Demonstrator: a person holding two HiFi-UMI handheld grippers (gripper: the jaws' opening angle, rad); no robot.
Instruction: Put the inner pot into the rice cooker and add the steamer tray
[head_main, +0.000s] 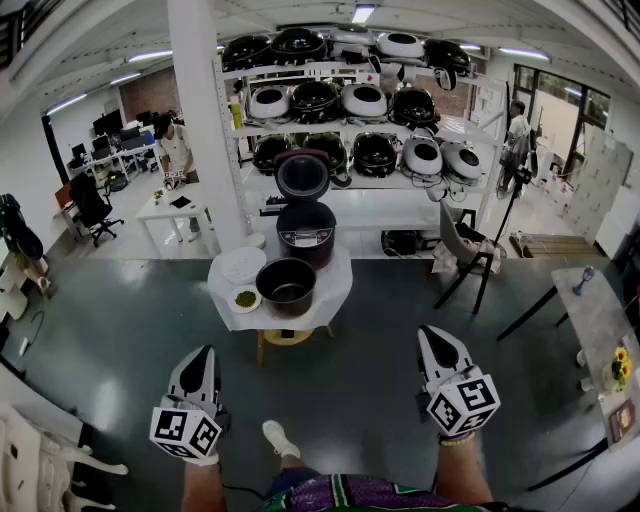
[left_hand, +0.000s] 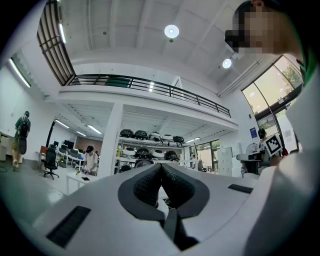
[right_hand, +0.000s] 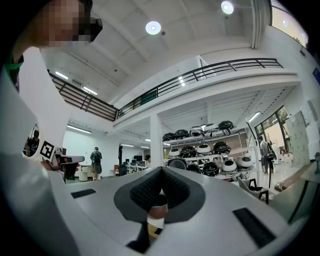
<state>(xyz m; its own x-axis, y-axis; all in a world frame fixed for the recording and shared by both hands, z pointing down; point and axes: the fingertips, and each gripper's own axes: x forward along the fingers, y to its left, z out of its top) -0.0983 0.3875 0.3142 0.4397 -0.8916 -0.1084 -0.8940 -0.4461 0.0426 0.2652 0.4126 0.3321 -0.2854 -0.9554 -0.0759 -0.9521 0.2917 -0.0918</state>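
Black markers (head_main: 186, 432) on left claw (head_main: 207, 353), right claw (head_main: 432, 333)

Table (head_main: 336, 284) ahead, shelves (head_main: 350, 128) behind.
I see the inner pot (head_main: 287, 285) on it, before the rice cooker (head_main: 306, 232); left of that, perhaps the steamer tray (head_main: 243, 266).

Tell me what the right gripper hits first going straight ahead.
The right gripper has free floor ahead, then likely the rice cooker on the table, centred beyond its shut jaws; depth is unclear.
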